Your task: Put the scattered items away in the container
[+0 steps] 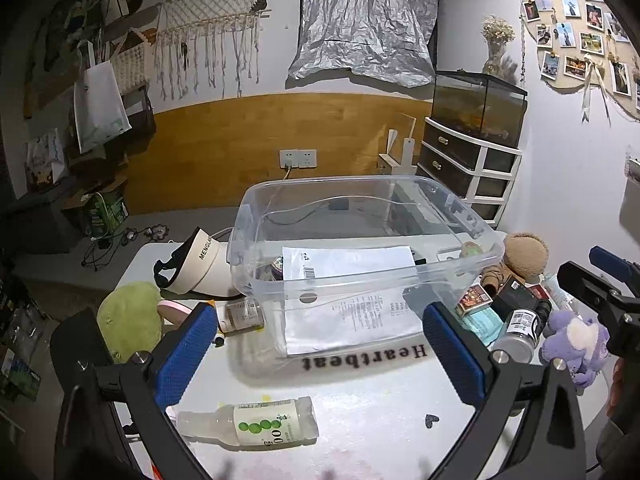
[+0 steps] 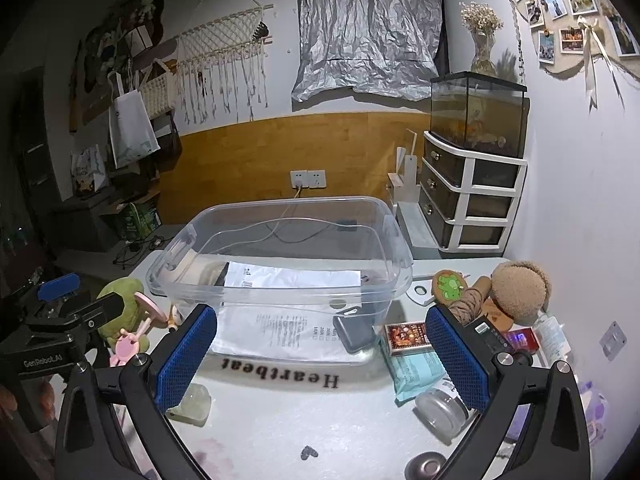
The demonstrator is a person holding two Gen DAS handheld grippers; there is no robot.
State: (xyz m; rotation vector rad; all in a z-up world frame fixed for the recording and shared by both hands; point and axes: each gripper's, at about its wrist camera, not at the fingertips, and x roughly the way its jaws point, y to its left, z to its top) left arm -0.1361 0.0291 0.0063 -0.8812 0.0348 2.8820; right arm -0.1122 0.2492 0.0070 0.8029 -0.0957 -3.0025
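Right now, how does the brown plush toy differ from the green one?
The brown plush toy lies right of the clear container; the green plush toy lies left of it. The brown one rests among boxes and jars; the green one beside a pink item. Both are still outside the container.

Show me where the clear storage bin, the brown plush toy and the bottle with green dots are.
clear storage bin (image 1: 486,258), left wrist view, front right rim.
brown plush toy (image 2: 518,290), right wrist view, round head.
bottle with green dots (image 1: 264,424), left wrist view, label.
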